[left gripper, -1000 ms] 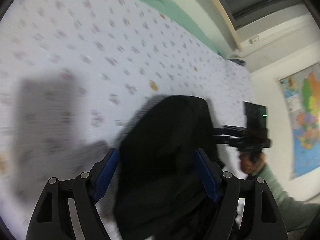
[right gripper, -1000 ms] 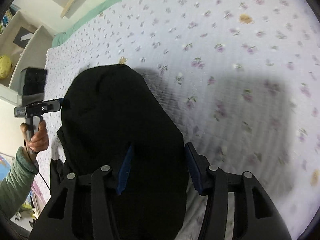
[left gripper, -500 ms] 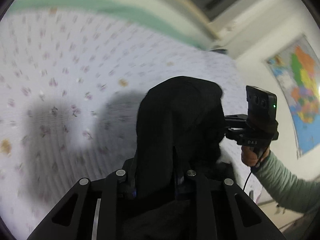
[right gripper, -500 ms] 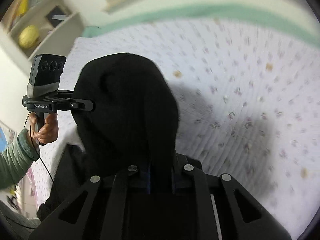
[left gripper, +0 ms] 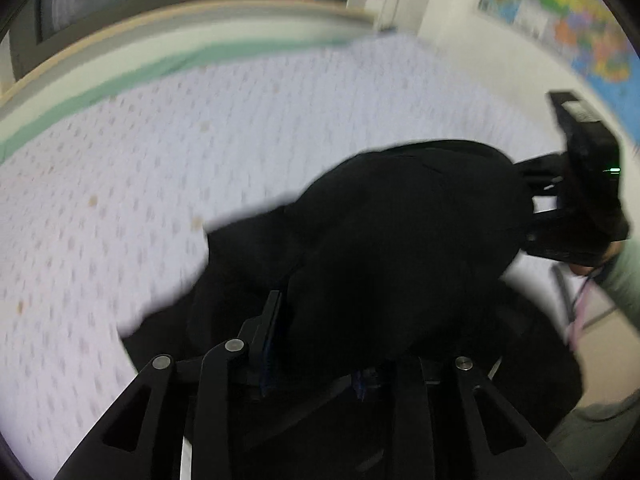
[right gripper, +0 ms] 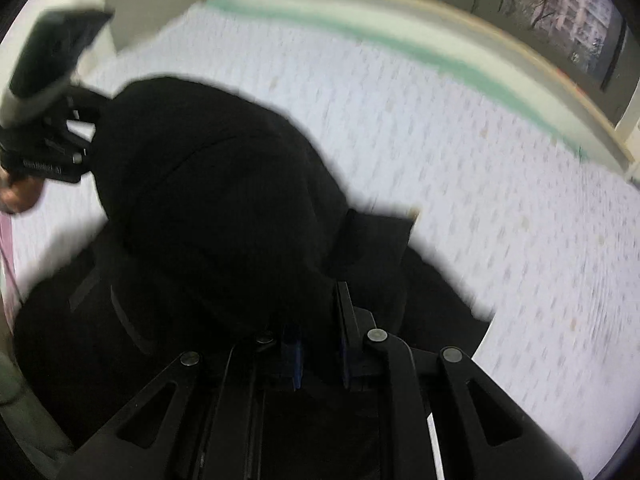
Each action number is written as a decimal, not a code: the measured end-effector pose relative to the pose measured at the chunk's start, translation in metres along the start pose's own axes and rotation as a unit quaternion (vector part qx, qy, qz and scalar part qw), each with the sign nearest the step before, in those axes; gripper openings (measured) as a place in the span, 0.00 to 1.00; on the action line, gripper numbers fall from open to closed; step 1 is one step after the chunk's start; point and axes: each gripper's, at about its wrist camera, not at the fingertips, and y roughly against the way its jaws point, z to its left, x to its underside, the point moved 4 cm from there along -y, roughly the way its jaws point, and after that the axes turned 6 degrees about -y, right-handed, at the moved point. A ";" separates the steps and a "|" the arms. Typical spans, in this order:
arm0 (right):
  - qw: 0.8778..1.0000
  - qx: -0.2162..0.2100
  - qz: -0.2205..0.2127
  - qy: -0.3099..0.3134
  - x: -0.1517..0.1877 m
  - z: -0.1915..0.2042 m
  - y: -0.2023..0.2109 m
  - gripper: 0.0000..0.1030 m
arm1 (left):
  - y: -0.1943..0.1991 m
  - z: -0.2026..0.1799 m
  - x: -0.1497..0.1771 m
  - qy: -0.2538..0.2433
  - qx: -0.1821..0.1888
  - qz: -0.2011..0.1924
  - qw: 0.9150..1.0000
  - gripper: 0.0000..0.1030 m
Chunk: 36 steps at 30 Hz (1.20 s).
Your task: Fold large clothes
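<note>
Black garment (left gripper: pixel 400 240) hangs bunched between both clenched hand-held grippers, left (left gripper: pixel 316 364) and right (right gripper: pixel 318 354), above the bed (left gripper: pixel 120 200).

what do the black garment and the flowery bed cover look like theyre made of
Black garment: soft matte fabric, likely a heavy knit or fleece; it drapes in rounded folds without shine. Exact weave lost to blur. Bed cover: thin printed cloth, perhaps cotton, pale with small floral dots, lying flat and dull.
</note>
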 end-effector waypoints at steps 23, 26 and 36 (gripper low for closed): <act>0.973 -0.061 0.085 -0.206 -0.024 0.018 -0.072 0.51 | -0.014 0.006 0.045 0.211 0.119 0.024 0.970 0.51; 0.968 -0.047 0.116 -0.217 0.004 0.017 -0.115 0.49 | -0.077 0.003 0.077 0.176 0.052 0.107 0.977 0.46; 0.976 -0.068 0.026 -0.203 -0.010 0.039 -0.035 0.48 | -0.008 -0.004 0.077 0.204 0.089 0.025 0.975 0.45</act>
